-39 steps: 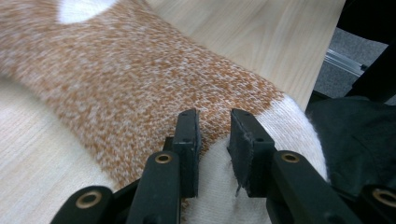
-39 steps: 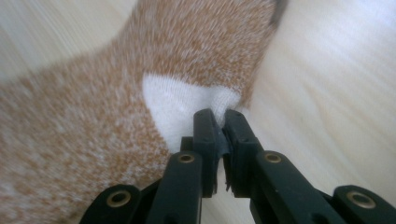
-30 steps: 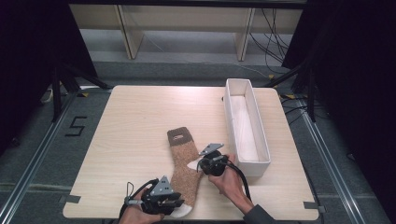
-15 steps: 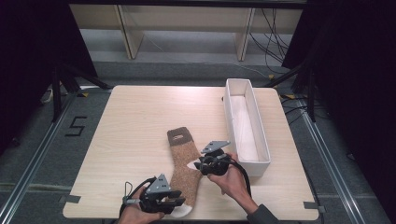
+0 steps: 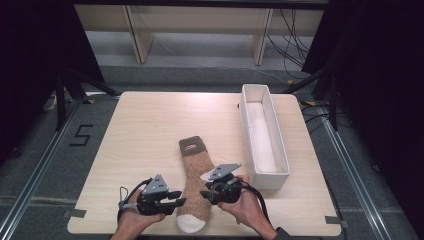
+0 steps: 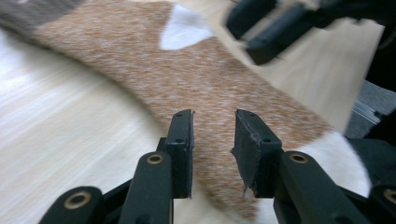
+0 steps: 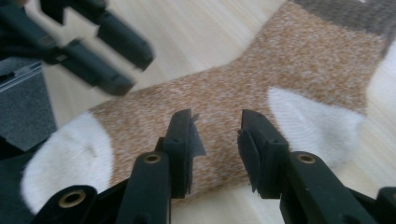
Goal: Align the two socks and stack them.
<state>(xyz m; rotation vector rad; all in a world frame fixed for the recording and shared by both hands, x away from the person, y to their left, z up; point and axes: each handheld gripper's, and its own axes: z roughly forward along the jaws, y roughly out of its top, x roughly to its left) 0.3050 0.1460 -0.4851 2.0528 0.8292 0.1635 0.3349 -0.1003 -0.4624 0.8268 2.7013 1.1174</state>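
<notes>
A tan sock with a brown cuff, white heel and white toe lies flat on the wooden table, toe toward the near edge. My left gripper sits just left of the toe end and points at the sock. Its jaws are open with nothing between them. My right gripper sits at the sock's right side near the heel. Its jaws have just been opening and hold nothing; the sock lies beyond them.
A long white bin stands on the right part of the table, close to my right hand. Each gripper view also shows the other gripper across the sock. Shelving legs and cables stand beyond the far edge.
Both grippers have drawn back off the sock, left one to the left, right one toward the near edge. The right jaws have spread. The sock now lies flat and uncovered.
</notes>
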